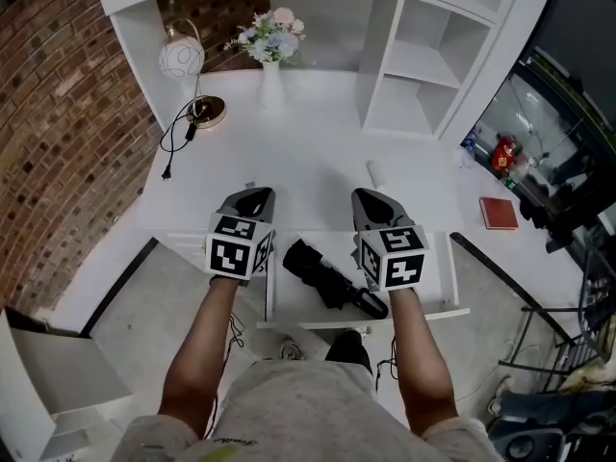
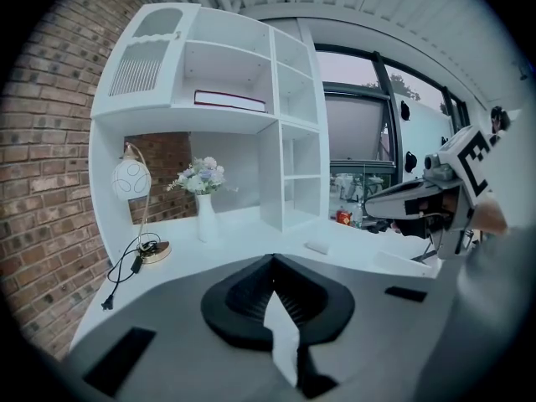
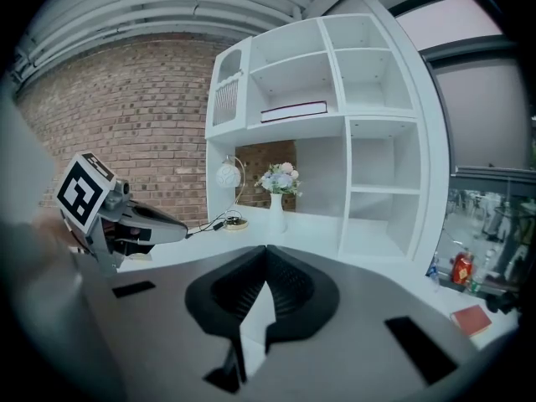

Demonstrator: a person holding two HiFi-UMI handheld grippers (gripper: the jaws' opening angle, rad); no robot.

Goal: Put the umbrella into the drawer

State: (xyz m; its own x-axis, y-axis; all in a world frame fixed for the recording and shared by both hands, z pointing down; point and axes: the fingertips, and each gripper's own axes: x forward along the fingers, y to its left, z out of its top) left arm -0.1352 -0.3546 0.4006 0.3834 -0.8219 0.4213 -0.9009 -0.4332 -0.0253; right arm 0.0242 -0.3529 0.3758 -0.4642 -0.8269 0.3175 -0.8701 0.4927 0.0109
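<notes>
In the head view a black folded umbrella [image 1: 332,277] lies slantwise inside the open white drawer [image 1: 449,275] under the desk's front edge. My left gripper [image 1: 258,193] hovers over the drawer's left end, above the desk edge, its jaws shut on nothing. My right gripper [image 1: 365,193] hovers over the umbrella's right part, also shut and empty. The left gripper view shows its own jaws [image 2: 272,259] meeting at the tip, with the right gripper [image 2: 412,201] off to its right. From the right gripper view, those jaws [image 3: 266,250] stand together and the left gripper [image 3: 134,221] shows at left.
On the white desk [image 1: 308,152] stand a globe lamp [image 1: 181,58] with a trailing black cable [image 1: 176,138], a flower vase [image 1: 272,64] and a small white item [image 1: 377,173]. A shelf unit [image 1: 423,65] rises at back right. A red book [image 1: 499,213] lies to the right. Brick wall at left.
</notes>
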